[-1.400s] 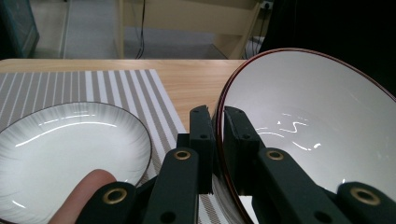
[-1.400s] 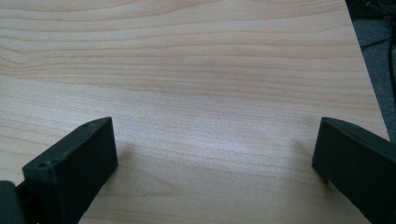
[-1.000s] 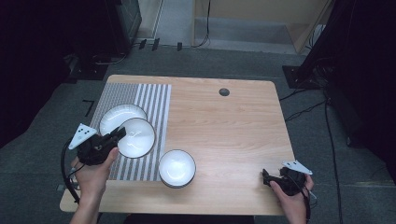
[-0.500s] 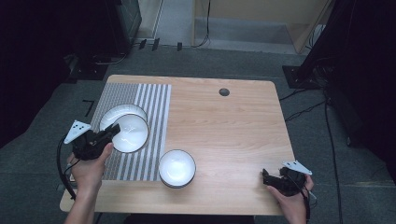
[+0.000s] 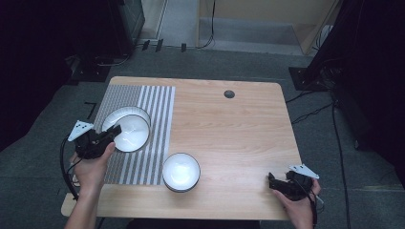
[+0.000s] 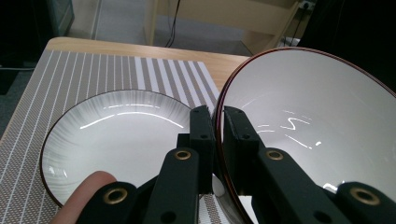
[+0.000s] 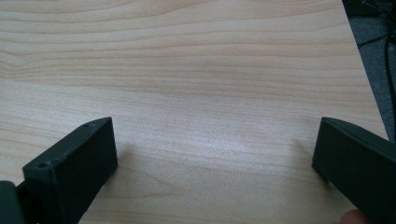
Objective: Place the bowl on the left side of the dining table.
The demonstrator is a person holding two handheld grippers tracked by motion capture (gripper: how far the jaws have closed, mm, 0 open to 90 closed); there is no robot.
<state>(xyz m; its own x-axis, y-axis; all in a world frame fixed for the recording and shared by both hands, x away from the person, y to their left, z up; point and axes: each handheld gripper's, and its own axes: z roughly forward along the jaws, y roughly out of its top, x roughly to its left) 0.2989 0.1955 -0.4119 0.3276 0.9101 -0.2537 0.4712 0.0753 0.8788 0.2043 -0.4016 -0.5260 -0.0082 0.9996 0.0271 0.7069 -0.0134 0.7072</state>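
Note:
My left gripper is shut on the near rim of a white bowl with a dark red edge. It holds the bowl tilted over a white ribbed plate on the striped mat. Whether the bowl touches the plate I cannot tell. A second white bowl stands upright on the wood near the mat's front right corner. At the table's front right, my right gripper rests low and open, with bare wood between its jaws.
The wooden table has a small black round cap near its back edge. Dark floor, cables and stands surround the table. The right table edge runs close to my right gripper.
My left gripper has carried the bowl leftward and slightly down, from beside the plate to over it. The right gripper and the second bowl have not moved.

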